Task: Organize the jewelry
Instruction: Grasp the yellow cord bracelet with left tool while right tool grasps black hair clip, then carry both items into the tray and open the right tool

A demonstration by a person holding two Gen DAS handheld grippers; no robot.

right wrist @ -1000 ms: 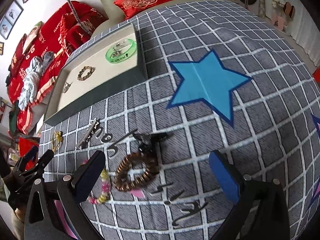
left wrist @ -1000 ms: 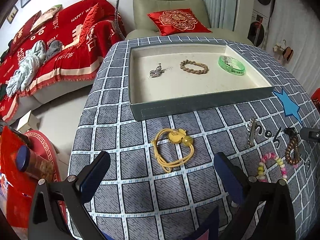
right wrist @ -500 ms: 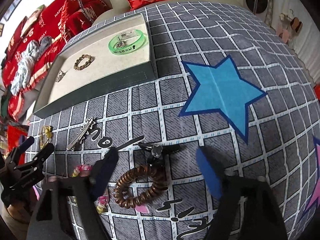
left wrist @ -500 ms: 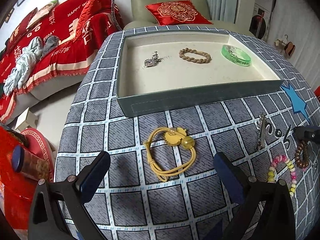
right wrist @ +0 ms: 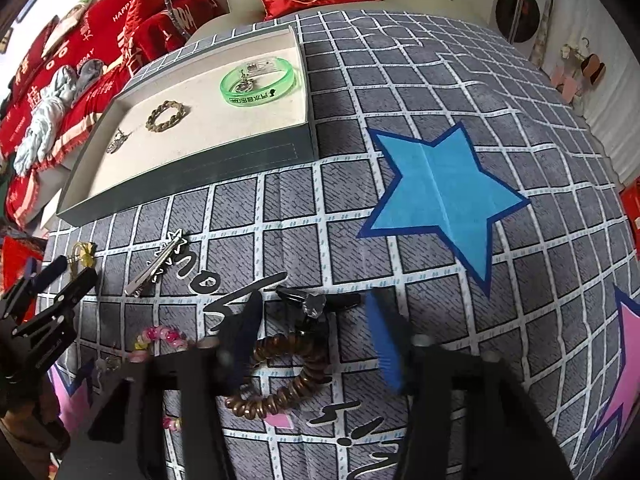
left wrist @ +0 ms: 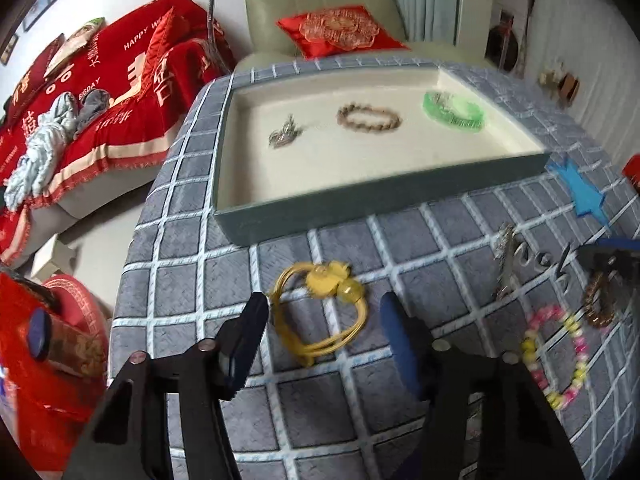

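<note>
Two hand-held grippers are closing: we are bracketing the yellow hair tie (left wrist: 320, 312) with the left hand-held gripper (left wrist: 322, 340), the brown coil bracelet (right wrist: 280, 376) with the right hand-held gripper (right wrist: 312, 344), neither gripped, both on the table (right wrist: 400, 80).

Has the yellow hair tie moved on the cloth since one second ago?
No. The yellow hair tie lies in the same checks before the tray; only the camera shifted.

Bright daylight, fisheye edges, slight blur

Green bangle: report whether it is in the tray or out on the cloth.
In. The green bangle lies on the cream floor of the tray, near its right end.
</note>
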